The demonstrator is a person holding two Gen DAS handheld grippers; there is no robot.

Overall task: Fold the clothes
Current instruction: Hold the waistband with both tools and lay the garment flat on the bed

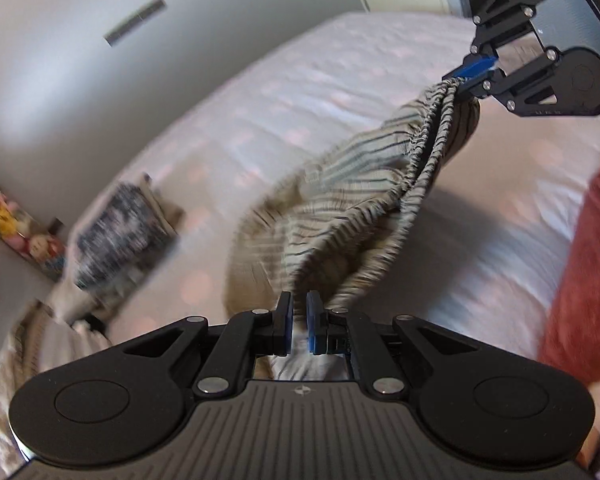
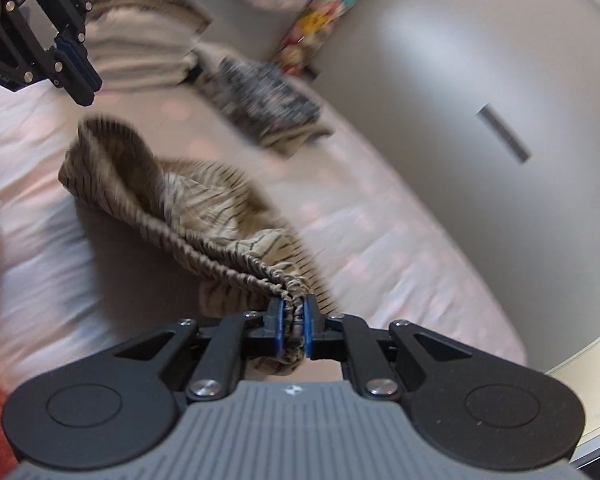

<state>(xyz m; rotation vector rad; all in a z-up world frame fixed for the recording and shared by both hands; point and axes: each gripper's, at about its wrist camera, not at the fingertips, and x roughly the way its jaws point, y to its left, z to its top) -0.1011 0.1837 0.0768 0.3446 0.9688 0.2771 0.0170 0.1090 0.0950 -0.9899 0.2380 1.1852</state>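
Striped shorts point(image 2: 188, 216) above the bed point(image 2: 380, 232), waistband pinched at one end.

Right gripper point(image 2: 294, 328) is clamped on the gathered elastic; the garment's long axis runs from it toward the left gripper point(image 1: 299, 322). Left wrist view: left jaws narrowly apart, cloth blurred between them, can't tell if gripped. Right wrist view shows the left gripper clear of the fabric. Folded pile point(image 2: 268, 108) near the wall; red sleeve point(image 1: 584, 280) only in the left wrist view.
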